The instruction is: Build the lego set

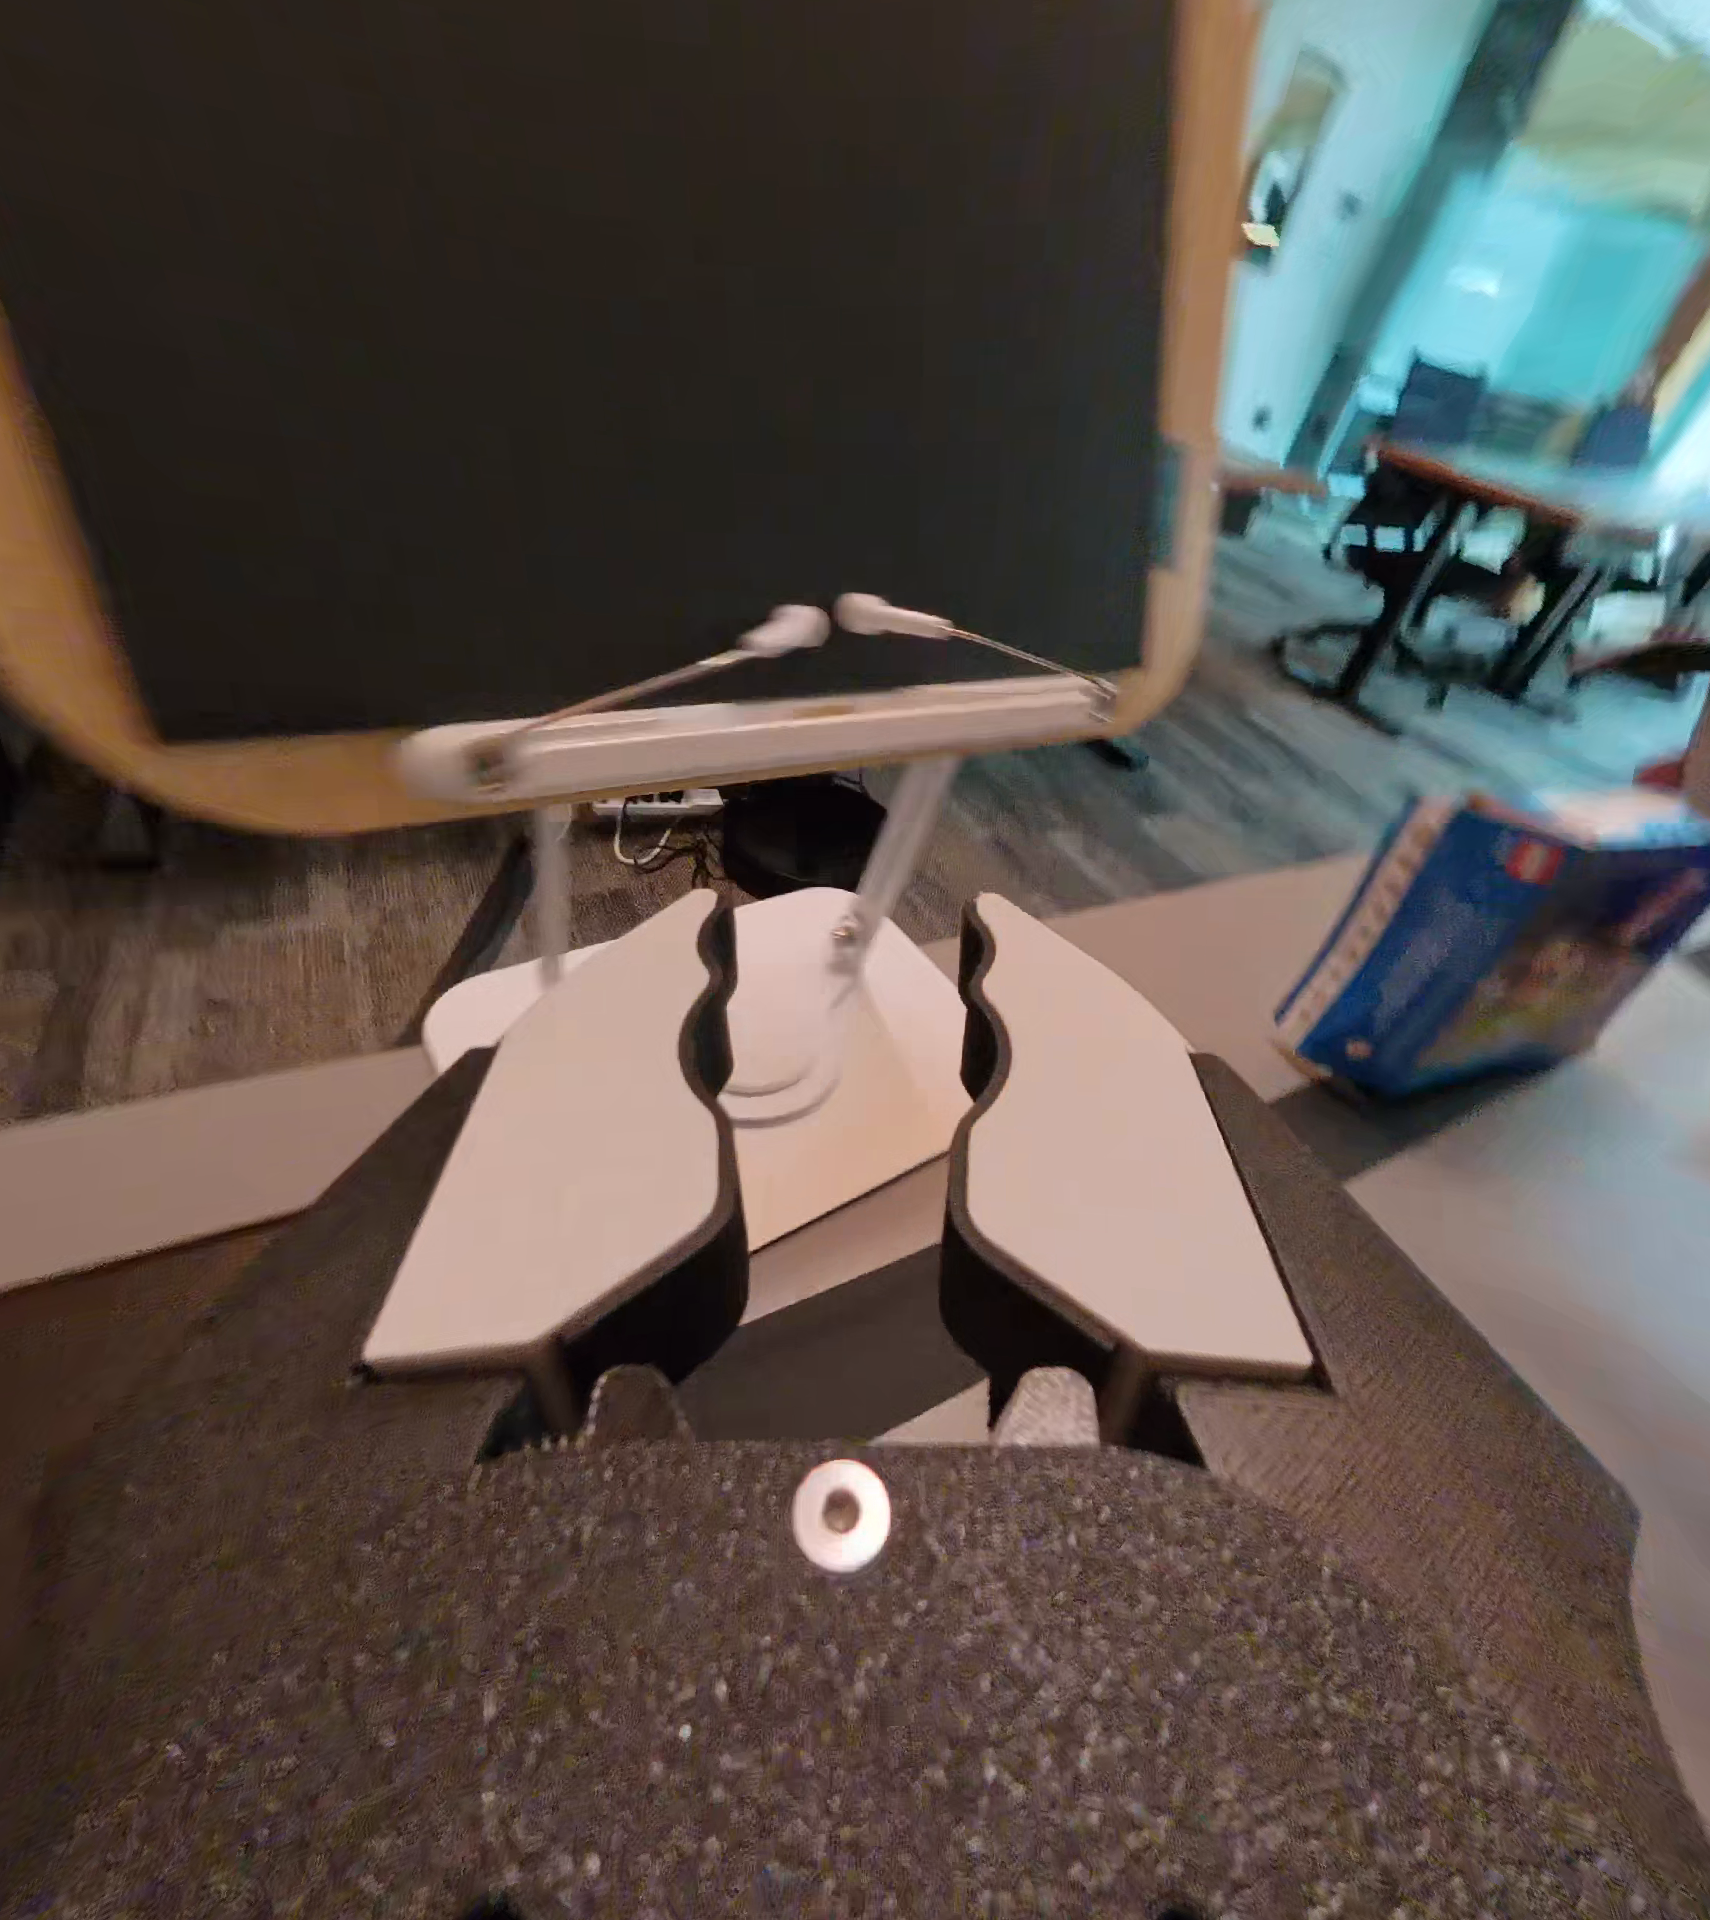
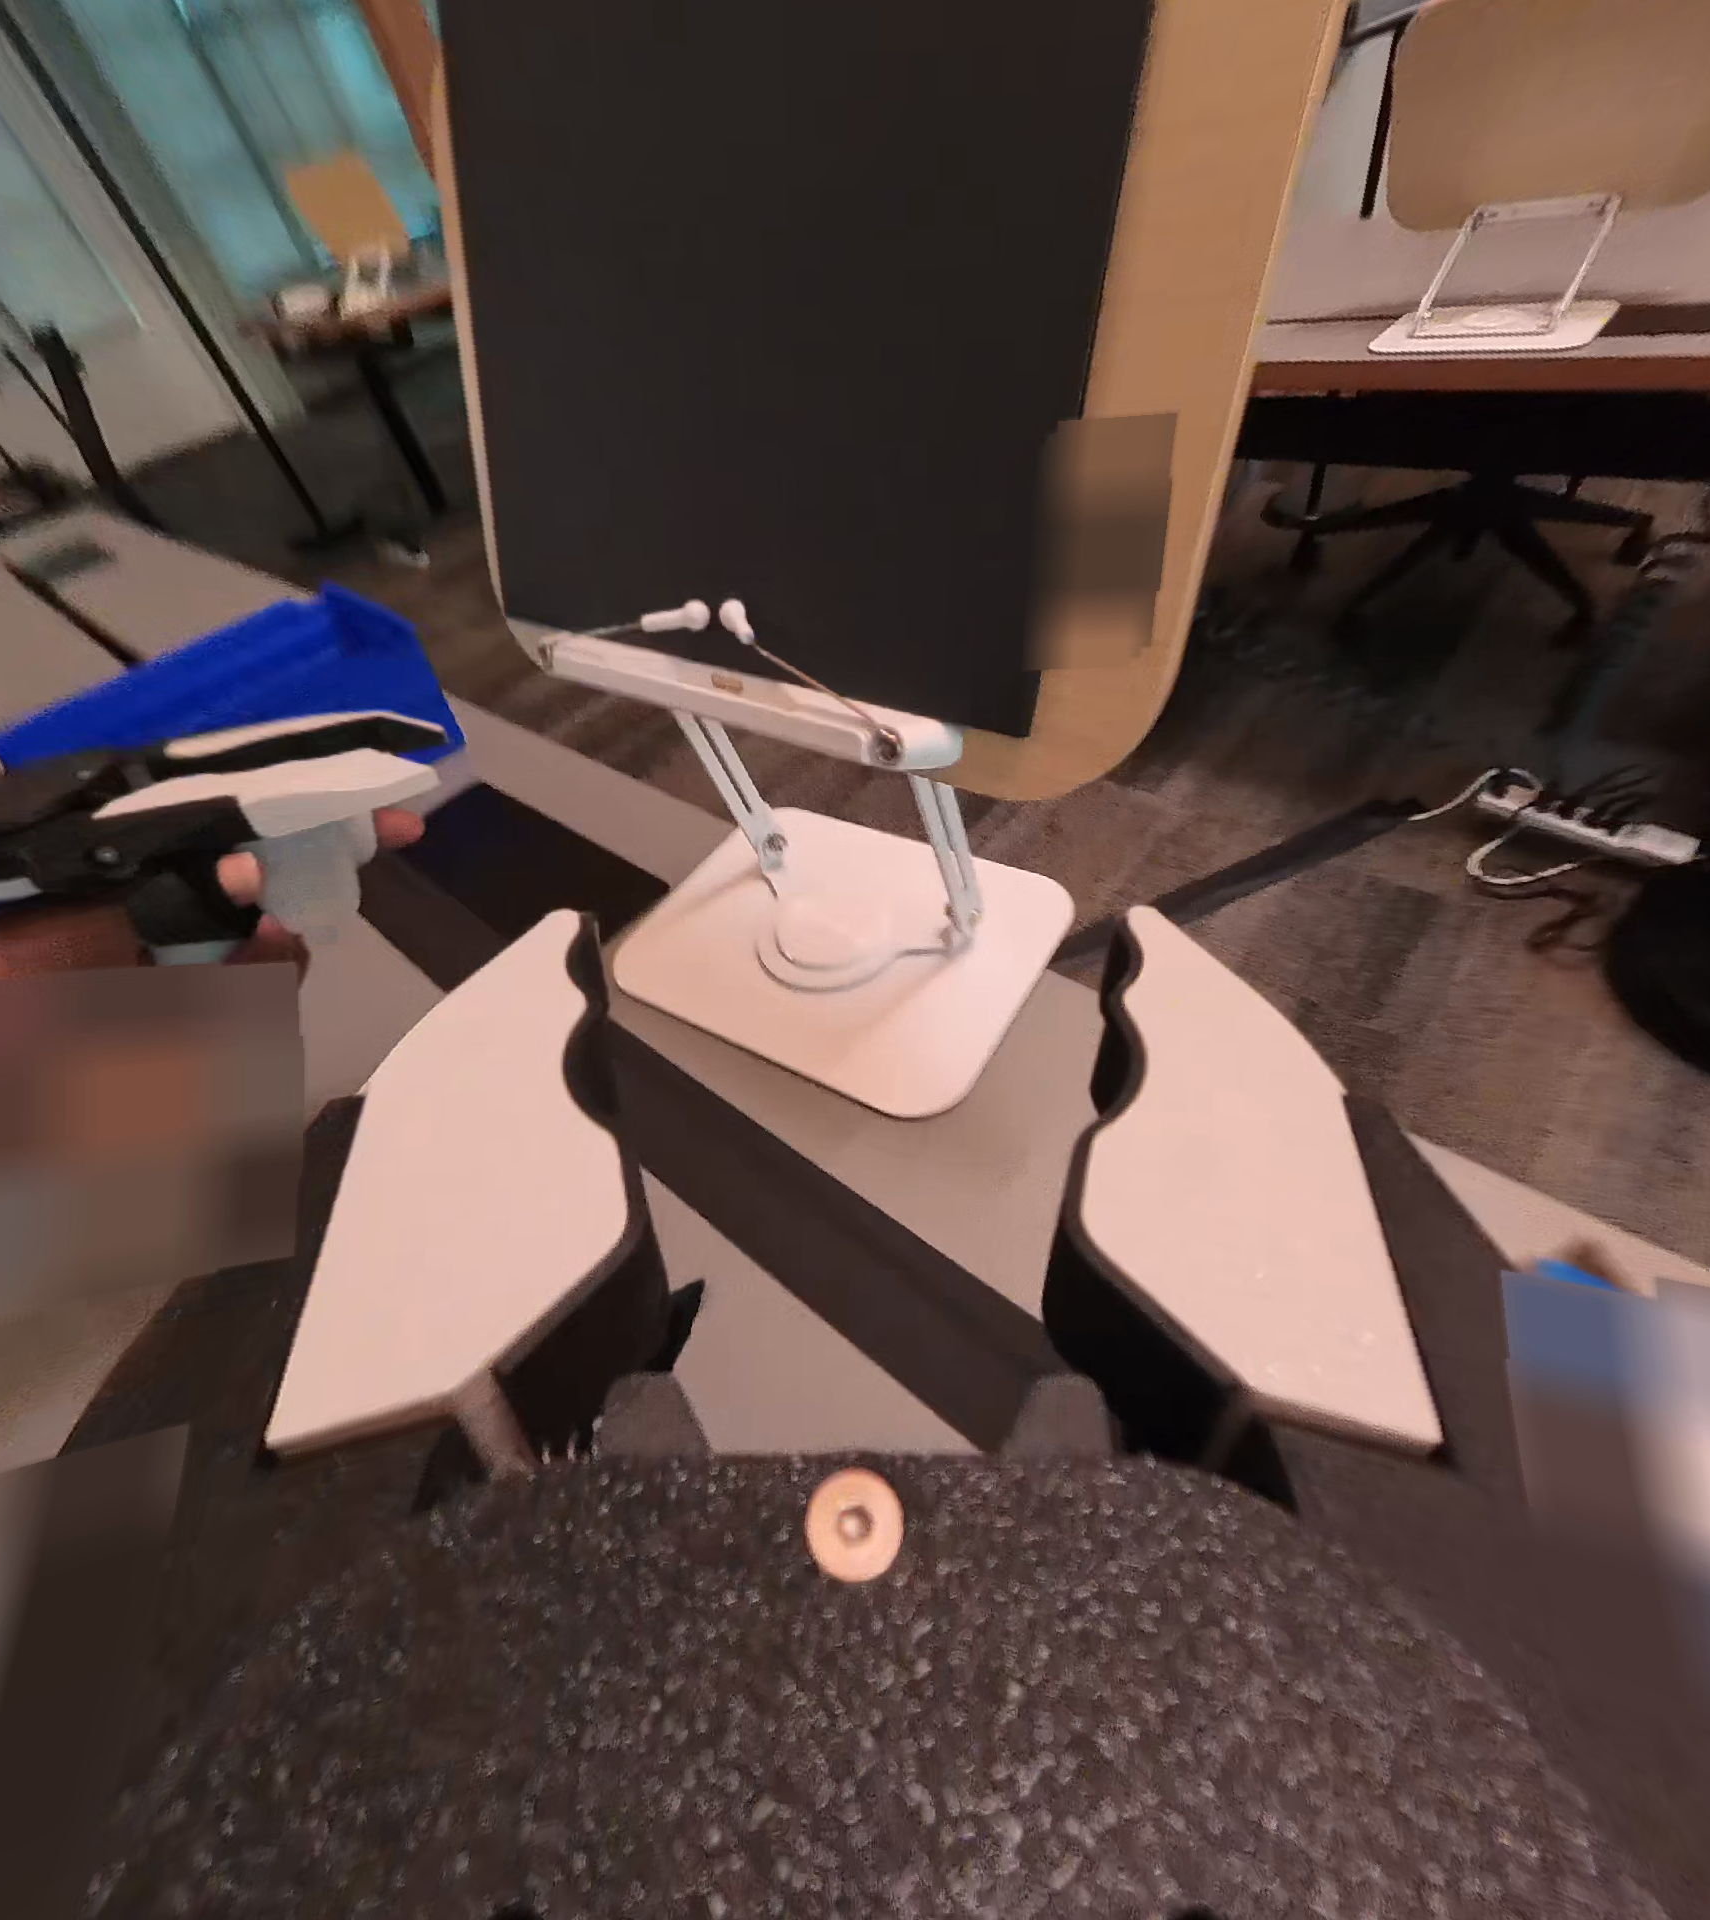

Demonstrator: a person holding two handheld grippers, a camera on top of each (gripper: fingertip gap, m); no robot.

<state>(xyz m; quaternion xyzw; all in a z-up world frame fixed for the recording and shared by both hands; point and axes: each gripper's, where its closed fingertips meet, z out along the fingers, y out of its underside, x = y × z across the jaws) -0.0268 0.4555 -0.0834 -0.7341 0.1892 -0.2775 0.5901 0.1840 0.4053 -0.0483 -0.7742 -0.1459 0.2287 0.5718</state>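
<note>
The left hand-held gripper (image 1: 840,997) has its fingers spread wide with nothing between them, and straight ahead of it a white stand (image 1: 830,1029) on the counter (image 1: 1453,1299) props up a dark tablet (image 1: 539,343). The lego box (image 1: 1516,966), blue, lies on the counter ahead and to its right. The right hand-held gripper (image 2: 856,997) is also wide and empty, facing the same stand.

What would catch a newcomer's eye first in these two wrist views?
The big dark panel with a tan border, propped on a white folding stand at the table's far edge, fills the middle of both views. A blue lego box lies tilted on the table to the right in the left wrist view. Both grippers are open and empty: the left gripper and the right gripper.
</note>
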